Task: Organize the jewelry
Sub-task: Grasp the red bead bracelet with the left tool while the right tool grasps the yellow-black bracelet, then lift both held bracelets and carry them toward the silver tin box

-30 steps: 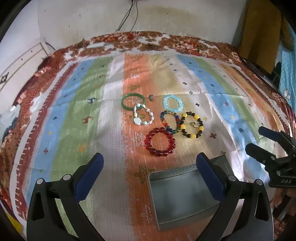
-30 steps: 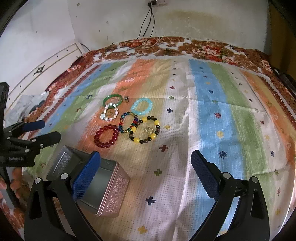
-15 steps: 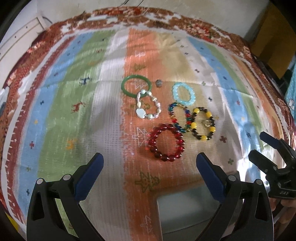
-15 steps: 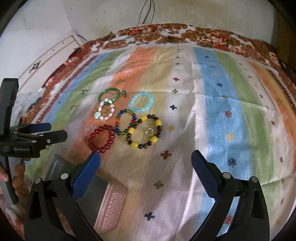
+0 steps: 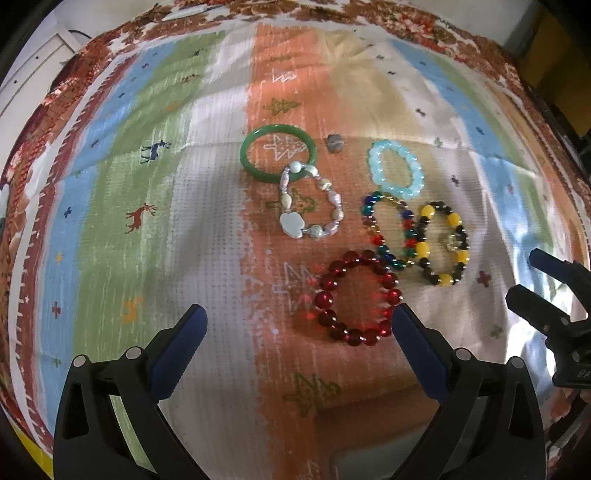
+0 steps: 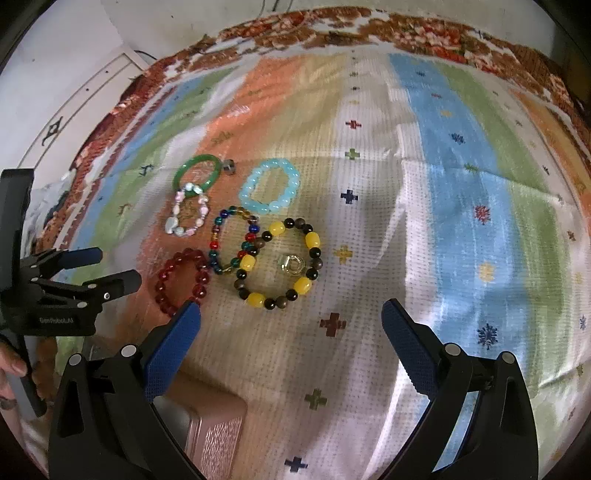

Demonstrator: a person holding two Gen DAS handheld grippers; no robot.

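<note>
Several bracelets lie on a striped cloth: a red bead bracelet (image 5: 356, 297), a multicolour bead bracelet (image 5: 391, 230), a yellow-and-dark bead bracelet (image 5: 441, 243) with a small gold ring (image 6: 292, 264) inside it, a pale blue bracelet (image 5: 395, 172), a shell bracelet (image 5: 310, 203), a green bangle (image 5: 277, 152) and a small dark ring (image 5: 334, 142). My left gripper (image 5: 299, 326) is open and empty, just short of the red bracelet. My right gripper (image 6: 291, 321) is open and empty, near the yellow-and-dark bracelet. A pink metal box (image 6: 210, 430) sits below the grippers.
The striped cloth (image 6: 461, 206) covers a wide surface with a floral brown border (image 6: 332, 26). A white wall and a white panel (image 6: 74, 107) stand behind and to the left. Each gripper shows in the other's view: left (image 6: 92, 275), right (image 5: 546, 291).
Both grippers have moved forward and down toward the bracelets. The box has slid to the bottom of both views. Both grippers stay open.
</note>
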